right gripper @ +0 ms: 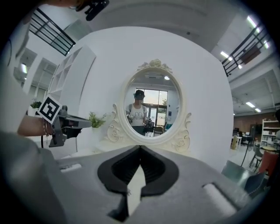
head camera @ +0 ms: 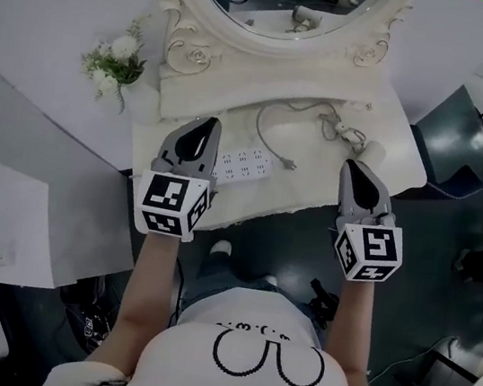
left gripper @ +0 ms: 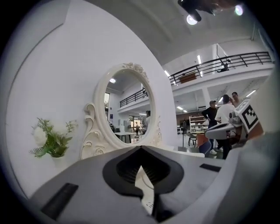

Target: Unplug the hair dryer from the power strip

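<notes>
A white power strip point(head camera: 244, 165) lies on the white vanity table point(head camera: 312, 203), just right of my left gripper point(head camera: 205, 124). A grey cord point(head camera: 266, 121) loops from a pale hair dryer point(head camera: 352, 138) at the back right and ends in a plug point(head camera: 290, 163), which lies loose on the table beside the strip, out of any socket. My right gripper point(head camera: 355, 166) hovers over the table's right front, short of the dryer. Both grippers point level at the mirror, jaws shut with nothing between them. The left gripper view point(left gripper: 141, 148) and right gripper view point(right gripper: 140, 148) show the same.
An oval ornate mirror point(head camera: 281, 3) stands at the back of the table, with a small white flower spray point(head camera: 115, 63) to its left. A sheet of paper point(head camera: 0, 222) lies on a surface at the left. Several people point(left gripper: 221, 111) stand far off in the room.
</notes>
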